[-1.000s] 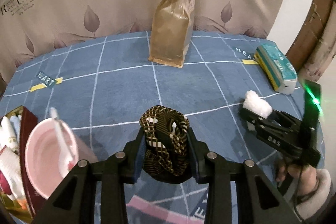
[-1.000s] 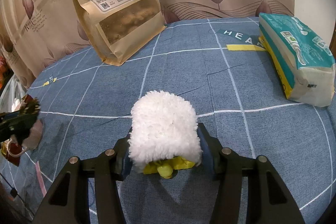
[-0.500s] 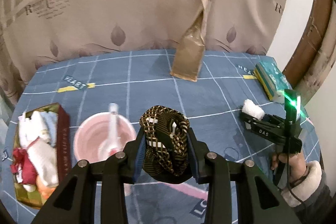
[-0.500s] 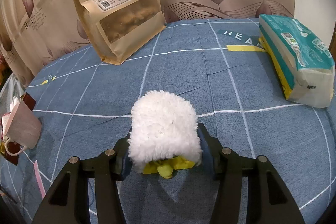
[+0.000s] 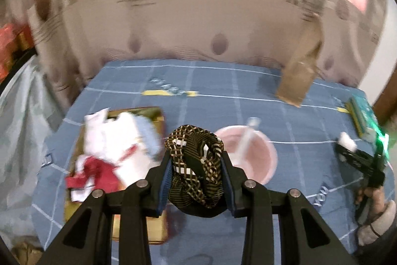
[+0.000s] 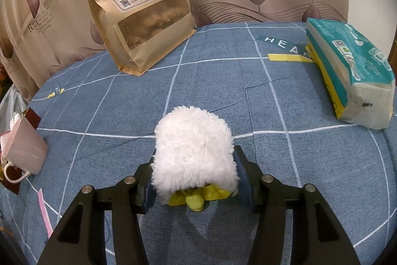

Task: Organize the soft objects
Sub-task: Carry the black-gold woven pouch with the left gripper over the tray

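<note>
My left gripper (image 5: 196, 163) is shut on a black-and-gold checked cloth (image 5: 196, 165) and holds it in the air above the table. Below and to the left lies a gold-and-red box (image 5: 151, 116) that holds several white, blue and red soft items (image 5: 109, 145). My right gripper (image 6: 194, 165) is shut on a fluffy white soft toy (image 6: 193, 148) with a yellow-green part at its underside, low over the blue cloth. It also shows in the left wrist view (image 5: 357, 160) at the far right.
A pink bowl (image 5: 265, 160) with a white utensil stands right of the box. A tan snack bag (image 6: 141, 4) stands at the back by the curtain. A teal tissue pack (image 6: 347, 71) lies at the right. A pink cup (image 6: 24, 148) shows at the left edge.
My left gripper has risen and swung left with the checked cloth, so the box of soft items came into view below it. My right gripper and the white toy have stayed still.
</note>
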A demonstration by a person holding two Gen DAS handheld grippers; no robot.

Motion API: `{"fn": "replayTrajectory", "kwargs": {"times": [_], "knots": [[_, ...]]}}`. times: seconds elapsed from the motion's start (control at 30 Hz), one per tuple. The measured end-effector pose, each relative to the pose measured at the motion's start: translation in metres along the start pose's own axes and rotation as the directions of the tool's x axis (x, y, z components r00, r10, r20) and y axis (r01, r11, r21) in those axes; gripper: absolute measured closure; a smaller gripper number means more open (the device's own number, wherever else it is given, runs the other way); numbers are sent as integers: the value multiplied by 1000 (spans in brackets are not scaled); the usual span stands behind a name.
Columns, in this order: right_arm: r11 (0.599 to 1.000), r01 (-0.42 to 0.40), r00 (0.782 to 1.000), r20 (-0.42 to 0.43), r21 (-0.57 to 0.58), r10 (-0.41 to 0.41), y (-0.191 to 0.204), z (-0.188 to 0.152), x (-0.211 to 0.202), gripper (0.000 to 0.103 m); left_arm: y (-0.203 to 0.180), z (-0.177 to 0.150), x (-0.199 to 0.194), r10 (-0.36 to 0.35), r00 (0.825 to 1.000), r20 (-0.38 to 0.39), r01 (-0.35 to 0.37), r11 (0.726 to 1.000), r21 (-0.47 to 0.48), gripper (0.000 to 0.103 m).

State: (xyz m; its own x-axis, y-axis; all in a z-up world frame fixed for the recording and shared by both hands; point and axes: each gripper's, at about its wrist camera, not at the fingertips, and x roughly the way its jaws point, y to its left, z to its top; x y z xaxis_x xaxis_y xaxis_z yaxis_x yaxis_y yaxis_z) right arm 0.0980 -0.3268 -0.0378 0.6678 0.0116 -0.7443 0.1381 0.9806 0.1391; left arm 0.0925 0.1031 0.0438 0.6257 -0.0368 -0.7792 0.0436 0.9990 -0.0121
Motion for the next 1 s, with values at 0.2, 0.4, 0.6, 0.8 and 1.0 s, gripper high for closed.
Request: {"fn": "replayTrajectory", "kwargs": {"times": [0.2,0.4,0.6,0.8,1.0], "knots": [[1000,3,1000,-2,-7,-3,-1,2,1,51,53,-8,-1,95,995,-16,-96,993,-75,67],[1000,9,1000,-4,-15,-9,0,2,1,51,90,-20,7,157,986,-55,-163,978,-130,67],[1000,17,1000,-6,-24,-17,0,2,1,51,107,-37,15,171,981,-94,-184,970,-156,67],[999,27,1000,-9,-37,-28,1,3,3,51,111,-53,25,149,981,-121,-168,971,-167,67],[997,50,999,-12,-56,-51,5,3,4,51,117,-67,31,144,980,-134,-166,972,-167,67]]}}
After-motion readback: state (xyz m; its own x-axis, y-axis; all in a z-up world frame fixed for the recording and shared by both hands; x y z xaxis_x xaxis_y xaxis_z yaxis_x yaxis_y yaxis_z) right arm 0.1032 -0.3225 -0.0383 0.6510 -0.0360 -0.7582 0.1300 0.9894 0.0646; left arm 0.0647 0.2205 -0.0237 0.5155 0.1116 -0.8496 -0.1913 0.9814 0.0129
